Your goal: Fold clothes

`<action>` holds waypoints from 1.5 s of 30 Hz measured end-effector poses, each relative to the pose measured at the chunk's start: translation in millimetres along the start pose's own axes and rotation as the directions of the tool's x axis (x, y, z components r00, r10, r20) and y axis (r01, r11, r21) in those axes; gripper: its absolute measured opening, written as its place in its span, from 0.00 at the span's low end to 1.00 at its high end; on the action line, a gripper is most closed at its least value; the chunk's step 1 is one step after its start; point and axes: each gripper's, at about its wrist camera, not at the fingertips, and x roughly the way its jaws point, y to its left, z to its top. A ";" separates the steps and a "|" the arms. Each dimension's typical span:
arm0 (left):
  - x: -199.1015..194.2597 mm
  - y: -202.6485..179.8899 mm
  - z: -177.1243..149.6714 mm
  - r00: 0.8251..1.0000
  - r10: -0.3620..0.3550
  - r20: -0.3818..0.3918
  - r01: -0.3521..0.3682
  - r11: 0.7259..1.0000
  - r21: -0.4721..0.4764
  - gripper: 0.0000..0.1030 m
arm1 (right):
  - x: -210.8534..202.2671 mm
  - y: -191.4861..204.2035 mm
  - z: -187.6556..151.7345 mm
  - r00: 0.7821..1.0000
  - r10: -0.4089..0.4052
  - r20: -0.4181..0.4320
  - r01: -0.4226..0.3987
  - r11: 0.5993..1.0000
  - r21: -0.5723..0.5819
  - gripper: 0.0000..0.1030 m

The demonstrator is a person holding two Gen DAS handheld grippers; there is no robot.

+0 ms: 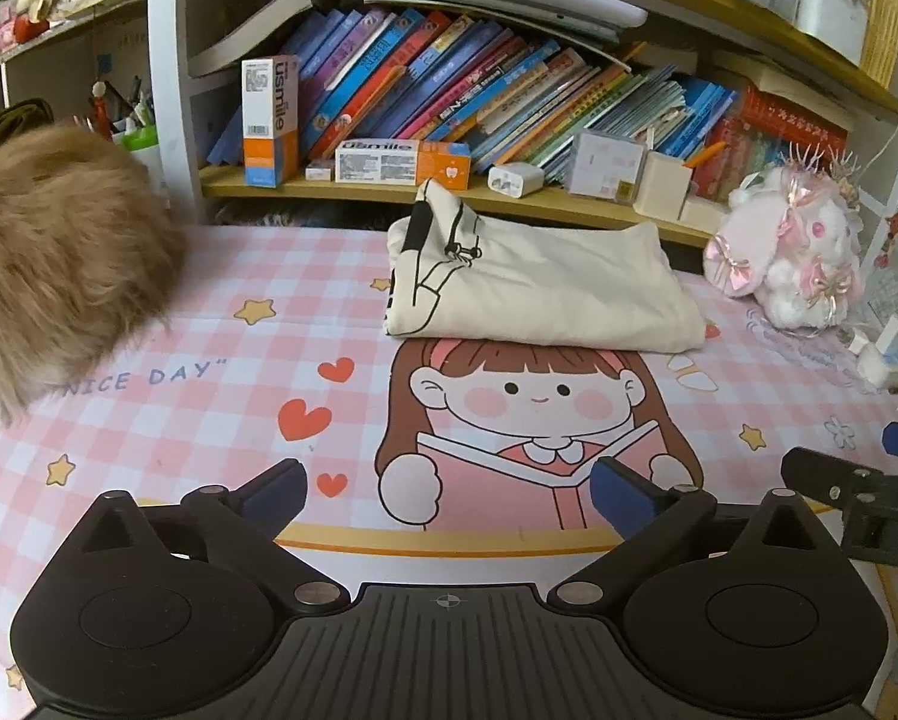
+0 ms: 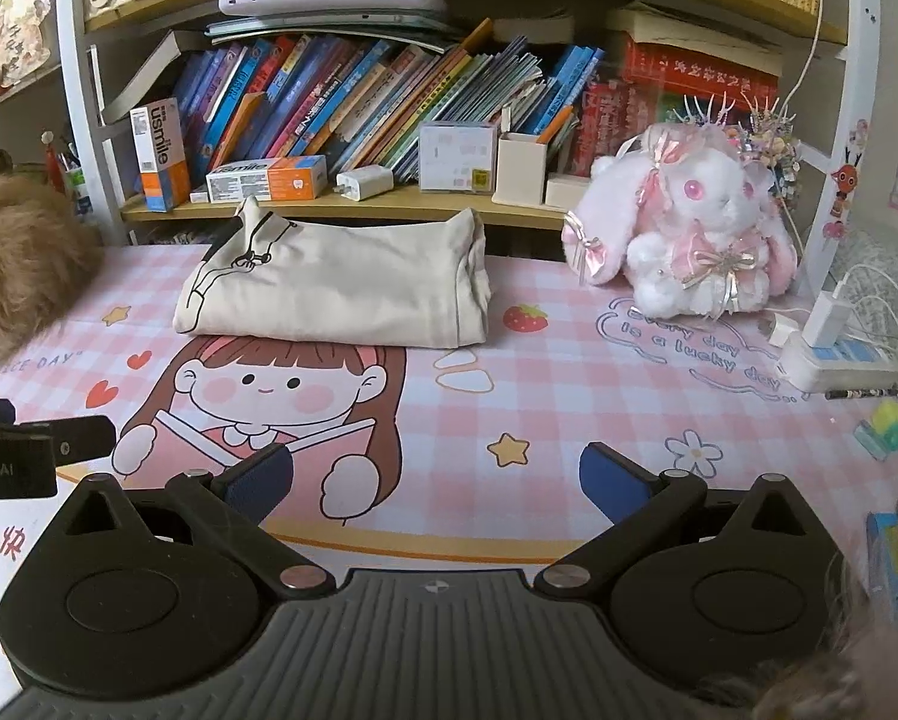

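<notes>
My left gripper and right gripper hang spread and empty over the desk mat — the folded cream garment rests beyond, near the bookshelf, apparently finished.

surface: pink checked desk mat | on it: folded cream garment, plush rabbit, power strip

Leaning books on shelf; pink plush rabbit beside power strip.
</notes>
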 end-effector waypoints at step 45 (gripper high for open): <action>6.8 4.5 -5.2 0.999 -0.011 -0.038 0.010 0.999 -0.033 1.00 | 4.1 10.8 -4.3 1.000 0.003 -0.017 -0.004 1.000 -0.020 1.00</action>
